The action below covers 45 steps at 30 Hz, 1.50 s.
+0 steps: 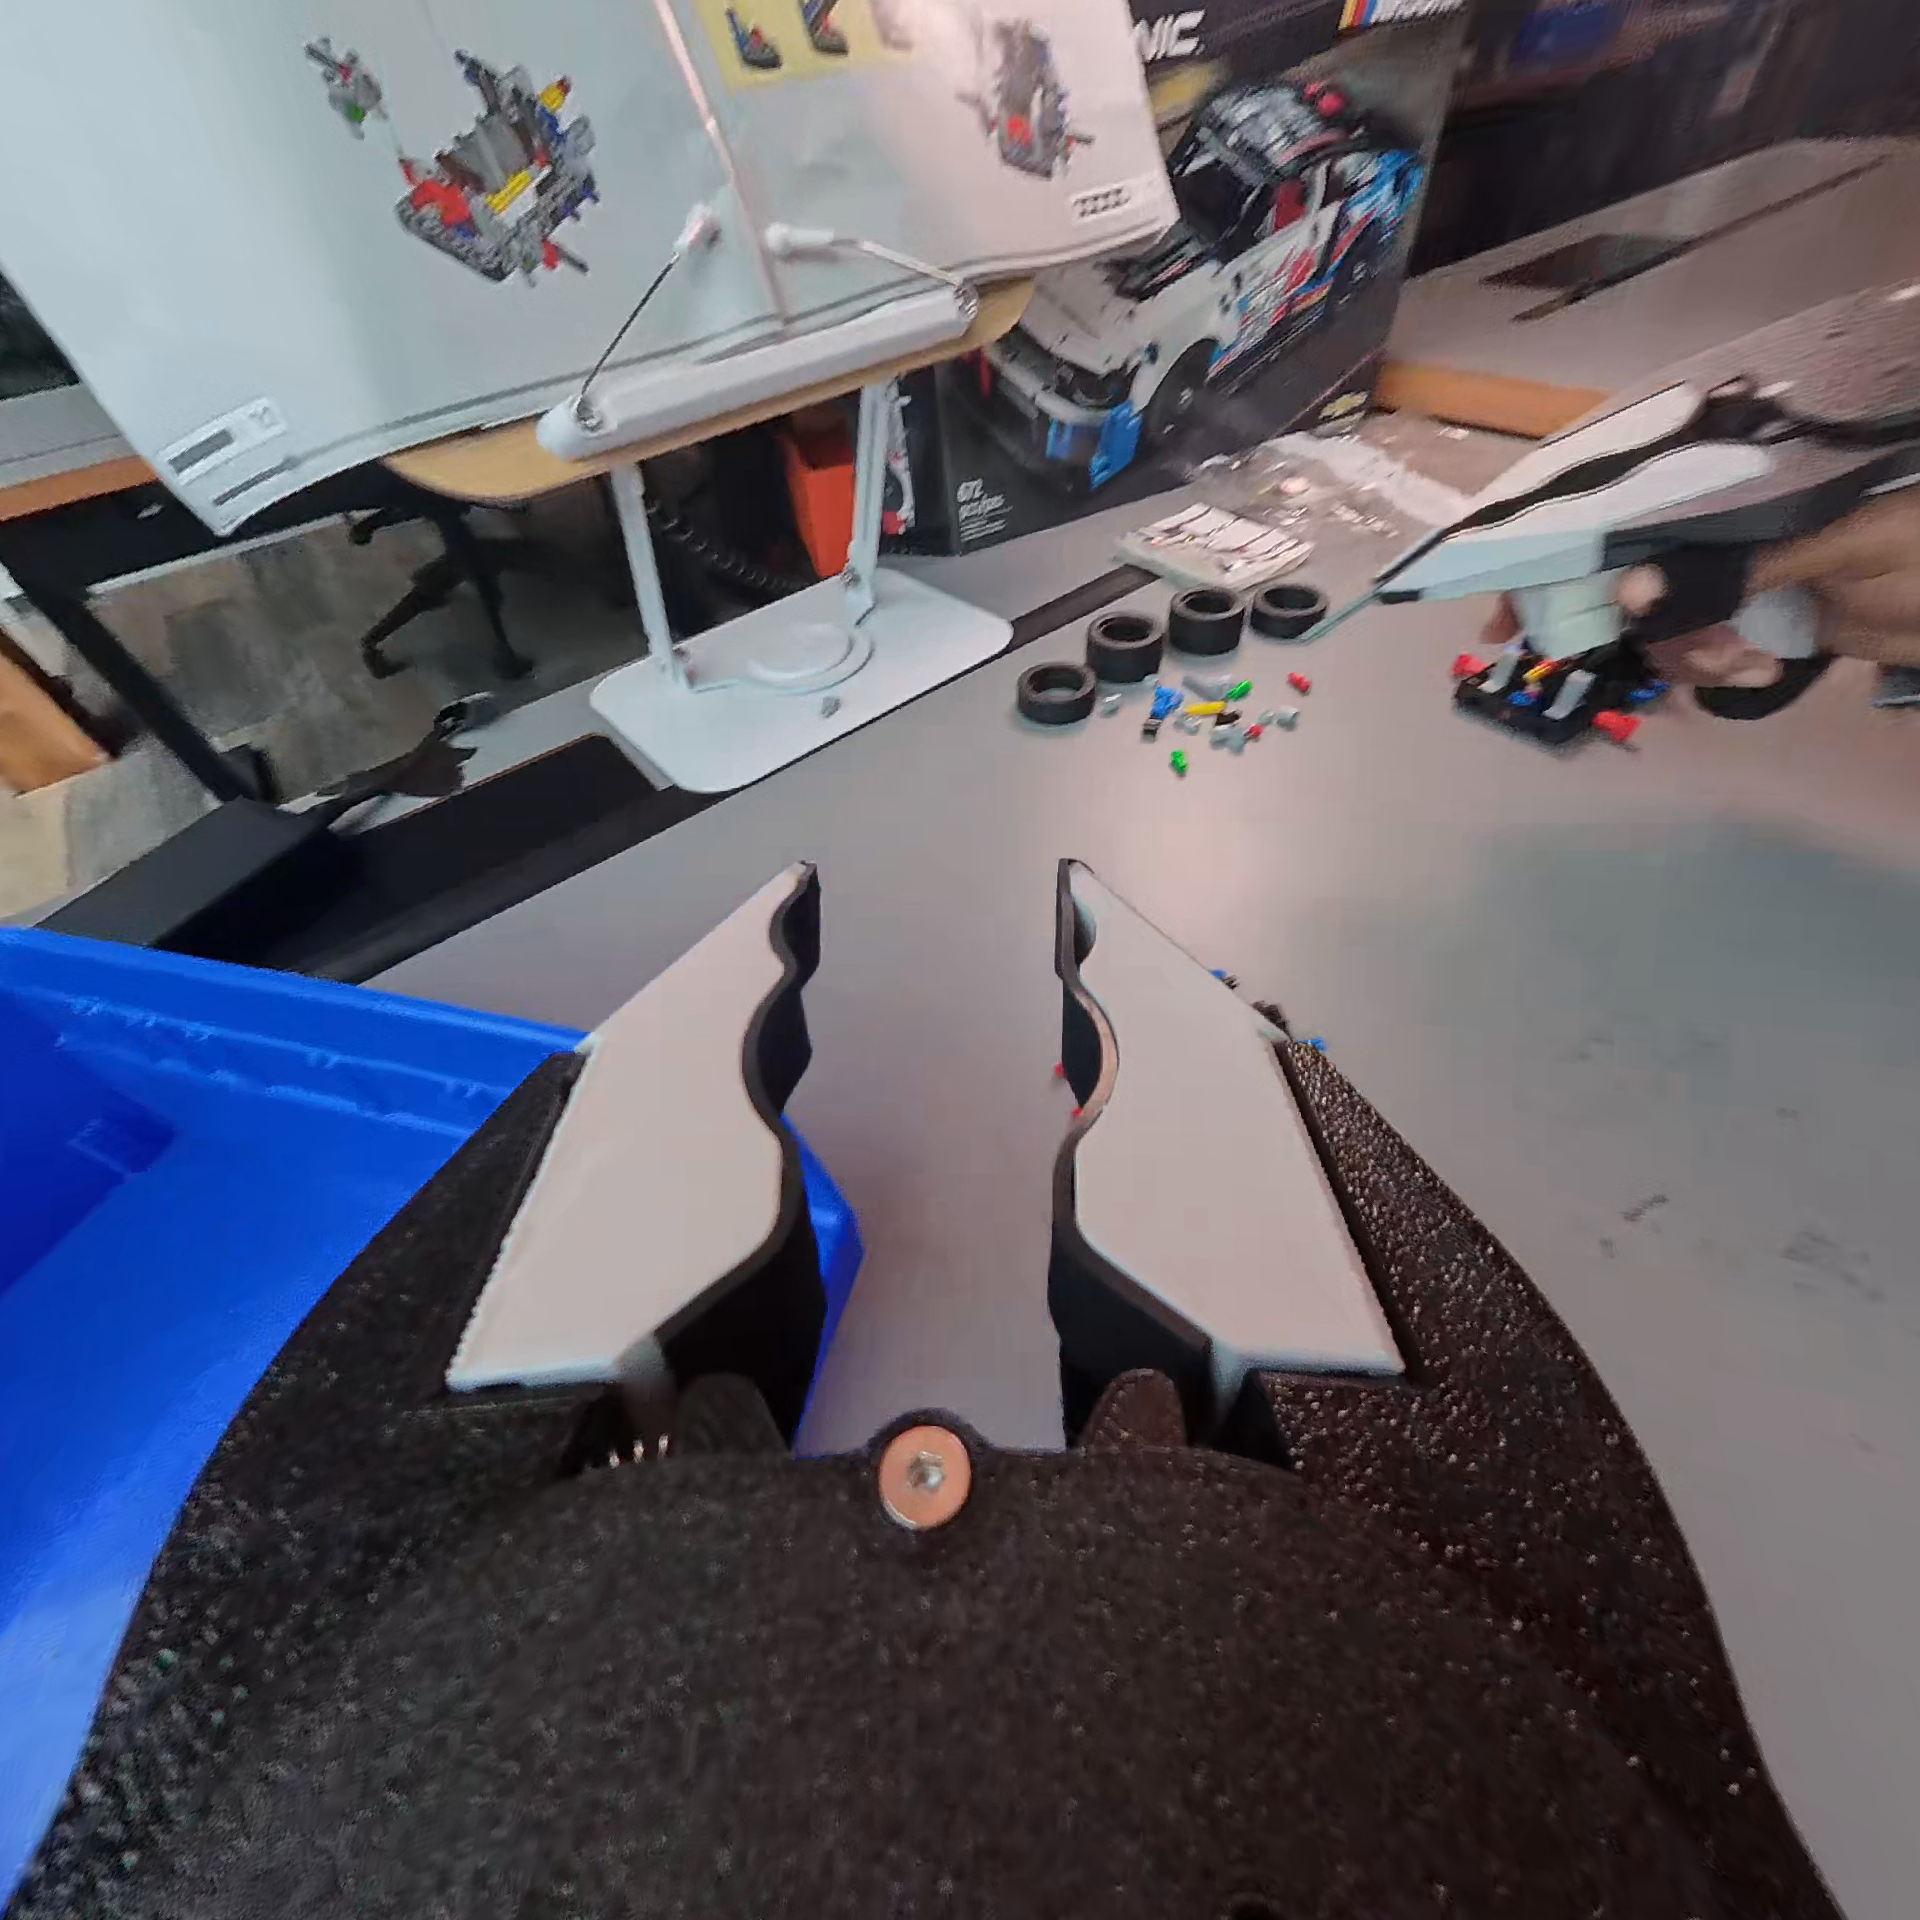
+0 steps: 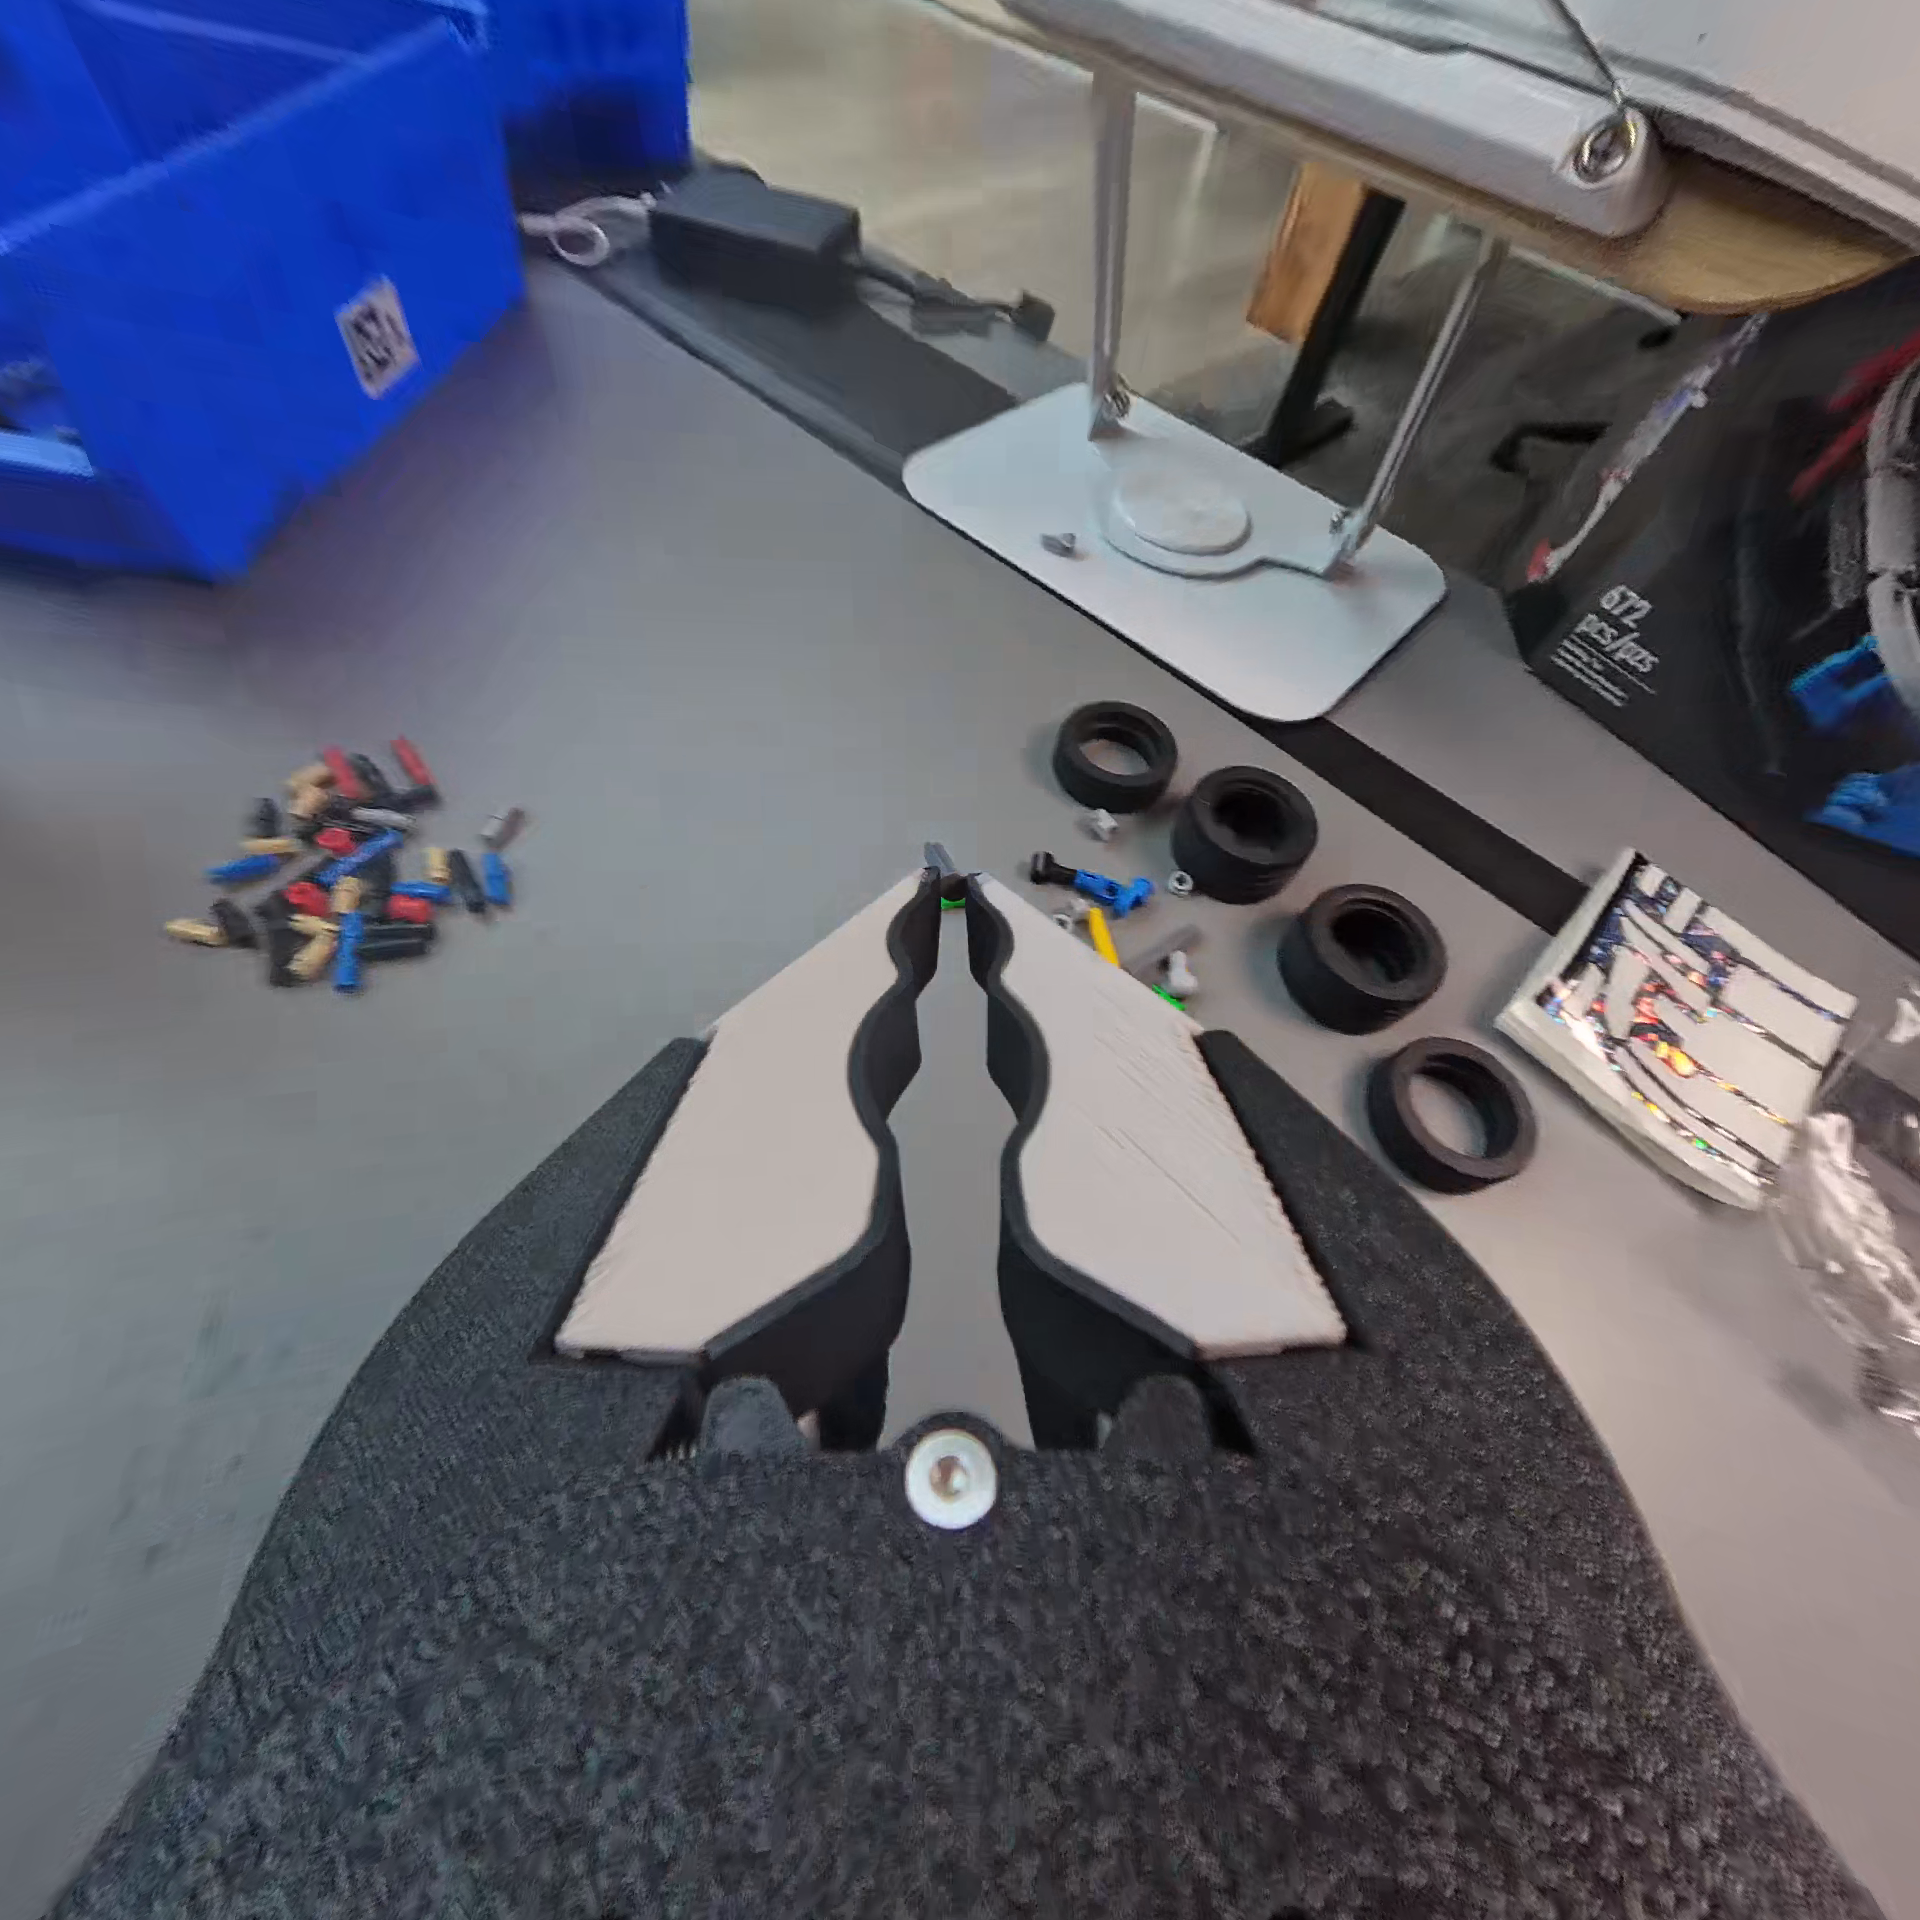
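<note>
At the far left a blue bin (image 1: 260, 1195) sits on the grey desk (image 1: 1455, 1143), its corner just beside the left gripper (image 1: 935, 883), whose jaws are spread with nothing between them, only bare desk beneath. Further right stands the white stand (image 1: 800, 675) carrying an open instruction booklet (image 1: 364, 239), then four black tyres (image 2: 1242, 836) in a row with small coloured parts (image 2: 1112, 888) scattered next to them. The right gripper (image 2: 948, 883) is pressed together at the tips, pinching a small dark pin (image 2: 938, 858) with a green bit at the tips. The pin looks held only by its end, so it could twist or slip out if the pinch loosens. A second heap of pins (image 2: 343, 873) lies well apart to its left.
</note>
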Each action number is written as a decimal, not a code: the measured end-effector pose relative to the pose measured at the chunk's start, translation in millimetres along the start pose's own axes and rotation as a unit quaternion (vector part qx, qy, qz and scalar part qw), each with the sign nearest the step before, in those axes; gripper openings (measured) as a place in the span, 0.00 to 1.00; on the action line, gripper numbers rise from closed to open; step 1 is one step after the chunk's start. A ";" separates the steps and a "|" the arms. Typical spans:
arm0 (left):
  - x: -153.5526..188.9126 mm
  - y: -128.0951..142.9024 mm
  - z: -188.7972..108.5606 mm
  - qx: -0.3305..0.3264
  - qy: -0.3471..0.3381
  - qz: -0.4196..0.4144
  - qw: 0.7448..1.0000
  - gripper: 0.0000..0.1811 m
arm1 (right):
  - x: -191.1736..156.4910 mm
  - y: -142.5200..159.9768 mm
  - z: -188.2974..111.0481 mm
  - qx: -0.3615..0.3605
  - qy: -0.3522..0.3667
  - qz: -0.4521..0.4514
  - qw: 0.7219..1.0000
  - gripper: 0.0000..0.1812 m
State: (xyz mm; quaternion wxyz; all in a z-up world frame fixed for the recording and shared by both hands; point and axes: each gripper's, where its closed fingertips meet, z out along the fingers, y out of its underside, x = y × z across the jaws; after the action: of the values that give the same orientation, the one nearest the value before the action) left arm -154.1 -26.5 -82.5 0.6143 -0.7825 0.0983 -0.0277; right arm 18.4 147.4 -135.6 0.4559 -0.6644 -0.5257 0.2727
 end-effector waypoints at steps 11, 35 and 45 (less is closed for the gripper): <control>59.6 20.7 26.6 -0.007 0.078 0.015 0.997 0.25 | 41.0 54.7 51.8 -0.229 0.076 -0.092 0.966 0.12; 48.3 24.7 33.4 0.028 0.058 0.001 0.998 0.26 | 84.7 38.3 -136.7 0.170 0.127 0.035 0.977 0.32; -13.6 -91.0 56.6 0.055 0.006 0.017 0.998 0.25 | 84.4 41.0 -129.7 0.158 0.113 0.048 0.980 0.37</control>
State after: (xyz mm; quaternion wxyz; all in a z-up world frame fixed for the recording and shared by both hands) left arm -147.3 50.7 -7.3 0.6559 -0.7458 0.1136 -0.0269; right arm 171.2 184.6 -105.7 0.5980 -0.6350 -0.3884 0.2970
